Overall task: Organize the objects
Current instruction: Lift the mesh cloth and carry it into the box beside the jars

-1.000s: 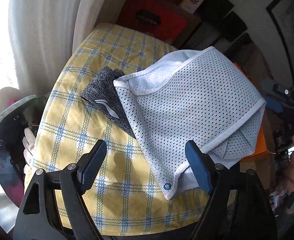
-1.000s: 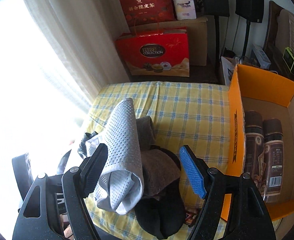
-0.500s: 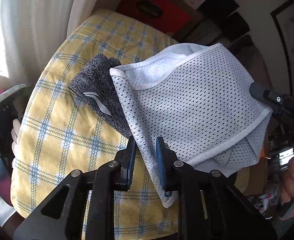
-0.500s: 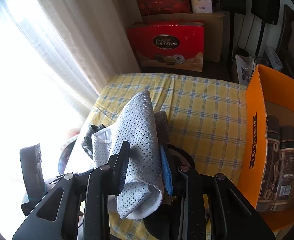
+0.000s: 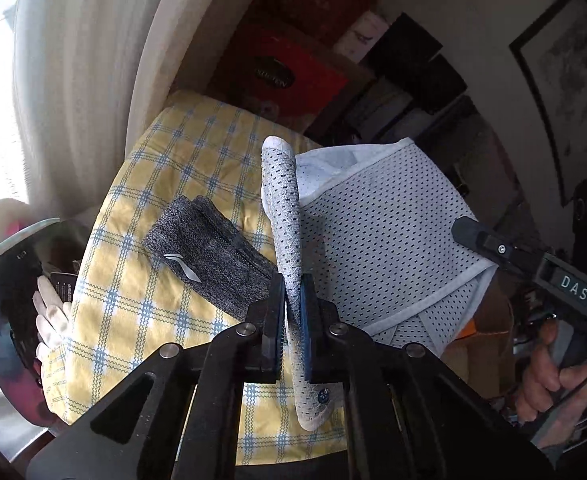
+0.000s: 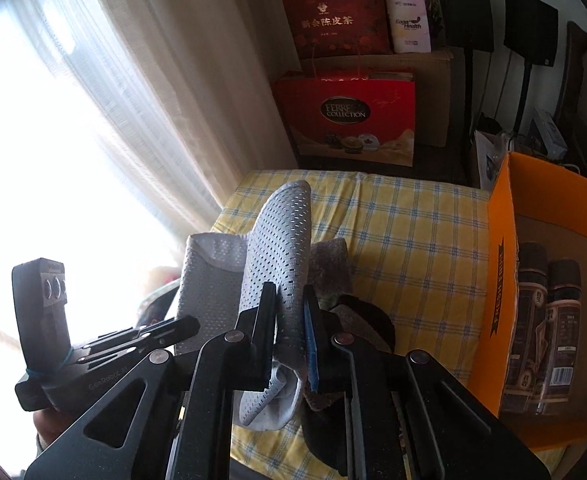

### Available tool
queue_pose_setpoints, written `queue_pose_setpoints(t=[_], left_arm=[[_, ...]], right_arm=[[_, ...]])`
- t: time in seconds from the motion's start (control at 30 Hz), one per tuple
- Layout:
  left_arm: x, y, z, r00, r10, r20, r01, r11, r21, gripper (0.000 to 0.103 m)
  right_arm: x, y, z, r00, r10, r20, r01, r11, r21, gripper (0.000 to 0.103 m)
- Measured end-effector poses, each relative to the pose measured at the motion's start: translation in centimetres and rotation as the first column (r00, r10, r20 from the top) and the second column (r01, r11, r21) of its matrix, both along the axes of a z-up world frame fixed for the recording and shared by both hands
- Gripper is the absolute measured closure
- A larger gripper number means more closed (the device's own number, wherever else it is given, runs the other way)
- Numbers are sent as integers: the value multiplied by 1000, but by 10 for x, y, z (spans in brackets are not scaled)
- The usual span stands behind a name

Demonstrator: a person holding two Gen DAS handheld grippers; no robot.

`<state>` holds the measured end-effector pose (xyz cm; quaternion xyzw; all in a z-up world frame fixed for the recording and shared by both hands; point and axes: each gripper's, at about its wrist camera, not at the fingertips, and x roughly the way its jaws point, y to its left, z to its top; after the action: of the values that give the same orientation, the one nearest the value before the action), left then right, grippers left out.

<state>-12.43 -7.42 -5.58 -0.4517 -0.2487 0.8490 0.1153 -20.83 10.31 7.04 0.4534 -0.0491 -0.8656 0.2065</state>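
Mesh cloth (image 5: 373, 240) was pinched tight by the left gripper (image 5: 292, 300) and the right gripper (image 6: 289, 312). It could slip out if one hand pulled harder, dragging the grey sock (image 5: 209, 252) off the checked worktop (image 5: 141, 320).

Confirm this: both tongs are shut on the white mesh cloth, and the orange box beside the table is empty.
Not quite. Both the left tongs and the right tongs are shut on the mesh cloth, but the orange box is not empty: the right wrist view shows two dark bottles lying in it.
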Motion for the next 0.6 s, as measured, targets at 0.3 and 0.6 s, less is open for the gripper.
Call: queue_pose_setpoints(t=[0.3,0.6], left_arm=[[-17,18,61,993,-52,-102,50,999,-21,97],[-20,77,88,980,-148,-135,143,989,-42,97]], right_arm=[[12,29,41,996,-45,-76,42,998,-41,91],[26,76,56,985,-118,-122,123,992,33,92]])
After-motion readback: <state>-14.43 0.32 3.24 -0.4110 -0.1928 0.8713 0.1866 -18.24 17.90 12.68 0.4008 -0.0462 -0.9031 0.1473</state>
